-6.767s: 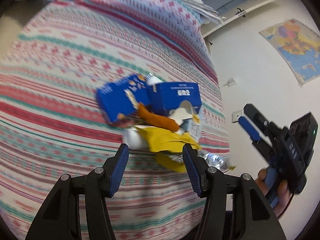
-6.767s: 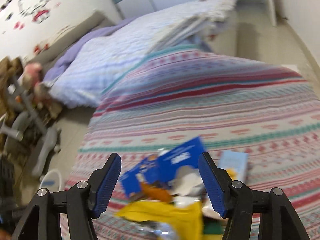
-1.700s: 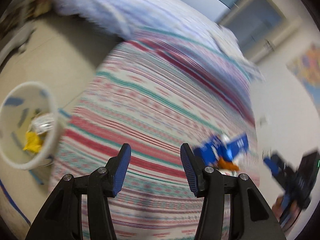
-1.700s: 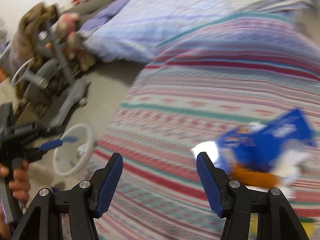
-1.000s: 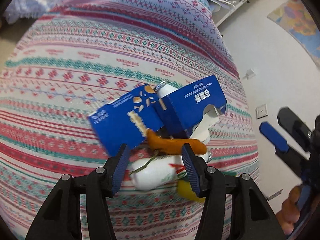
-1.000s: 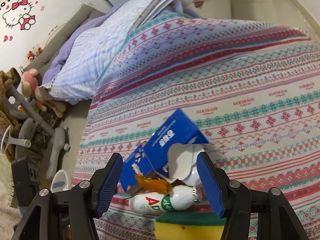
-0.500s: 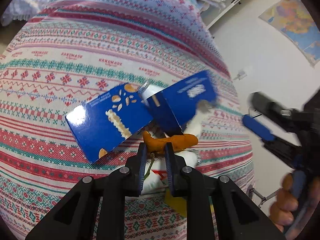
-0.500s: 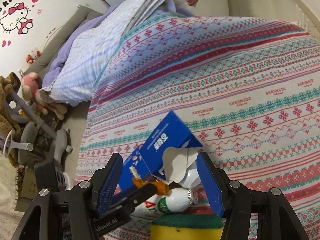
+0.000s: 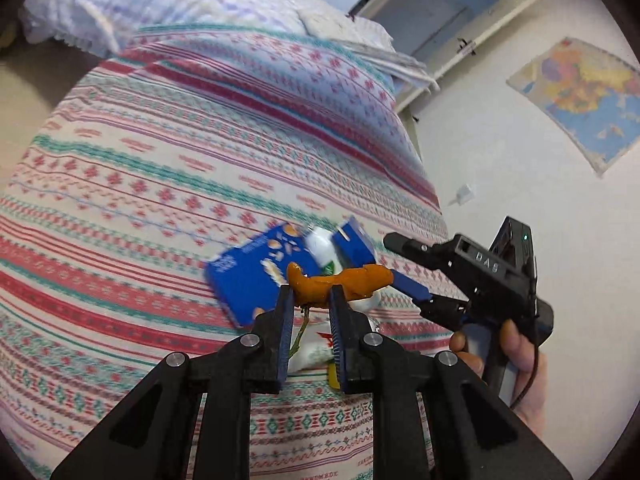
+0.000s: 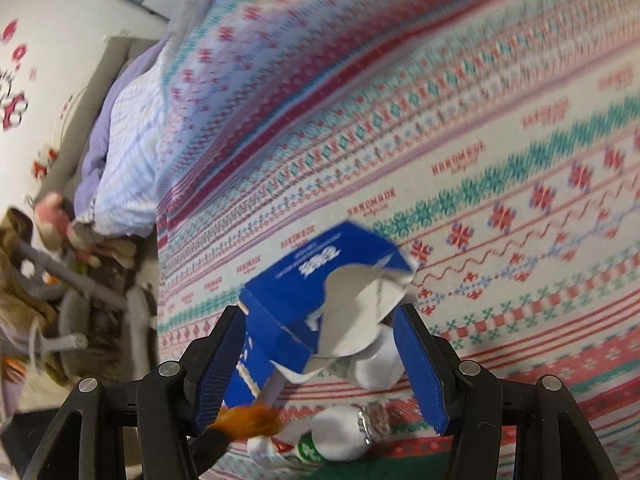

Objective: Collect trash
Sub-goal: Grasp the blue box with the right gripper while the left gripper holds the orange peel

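Note:
A heap of trash lies on the striped bedspread point(image 9: 120, 184). My left gripper point(image 9: 310, 304) is shut on an orange peel point(image 9: 340, 282) and holds it just above the heap. Under it lie a flat blue carton point(image 9: 248, 276) and a white bottle point(image 9: 312, 350). My right gripper point(image 10: 320, 360) is open, its fingers on either side of a torn blue box point(image 10: 316, 292). A white bottle point(image 10: 340, 432) lies below that box, and the orange peel point(image 10: 248, 420) shows at the lower left. The right gripper point(image 9: 404, 272) also shows in the left wrist view.
The bedspread covers most of both views. A pale folded quilt point(image 9: 160, 4) lies at the far end of the bed. A map point(image 9: 580, 96) hangs on the white wall at right. A chair base and soft toys point(image 10: 60, 272) crowd the floor beside the bed.
My left gripper has closed on the orange peel and lifted it slightly. My right gripper has moved down over the torn blue box. Earlier the left gripper swung over a white bin on the floor.

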